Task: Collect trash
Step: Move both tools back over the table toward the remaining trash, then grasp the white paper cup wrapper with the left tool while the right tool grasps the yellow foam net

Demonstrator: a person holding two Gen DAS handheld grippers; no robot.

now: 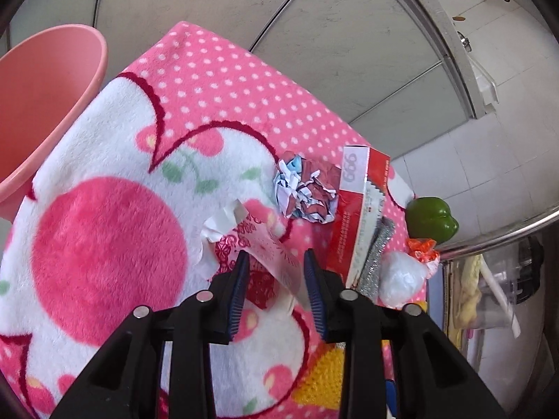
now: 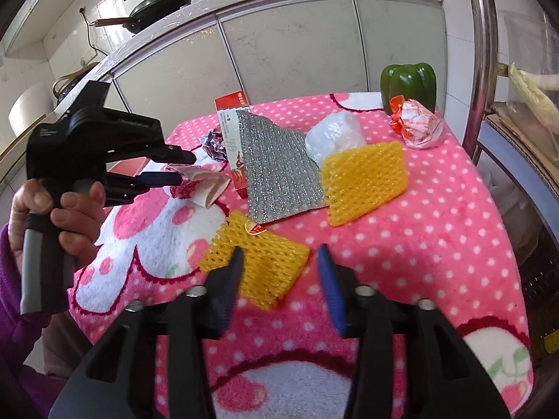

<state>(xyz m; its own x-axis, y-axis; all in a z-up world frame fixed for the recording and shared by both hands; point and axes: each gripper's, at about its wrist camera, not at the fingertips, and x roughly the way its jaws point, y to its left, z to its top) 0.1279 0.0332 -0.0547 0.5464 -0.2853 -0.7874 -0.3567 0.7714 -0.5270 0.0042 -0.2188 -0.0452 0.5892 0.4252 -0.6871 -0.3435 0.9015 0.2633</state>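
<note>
My left gripper (image 1: pixel 276 256) is open, its fingers on either side of a crumpled red-patterned paper cup (image 1: pixel 265 244) lying on the pink blanket (image 1: pixel 104 230). In the right wrist view the left gripper (image 2: pixel 178 167) has that cup (image 2: pixel 202 185) between its tips. My right gripper (image 2: pixel 279 255) is open and empty, just above a yellow foam net (image 2: pixel 258 262). Other trash lies around: a crumpled paper ball (image 1: pixel 307 188), a red box (image 1: pixel 353 209), a silver sheet (image 2: pixel 279 167), a second yellow net (image 2: pixel 363 181), a white plastic wad (image 2: pixel 335 136) and an orange-white wrapper (image 2: pixel 415 122).
A pink plastic basin (image 1: pixel 45 104) stands at the blanket's left edge. A green bell pepper (image 2: pixel 408 80) sits at the far right corner. A steel rail (image 2: pixel 485 52) and cabinets border the table. Pans rest on the counter behind.
</note>
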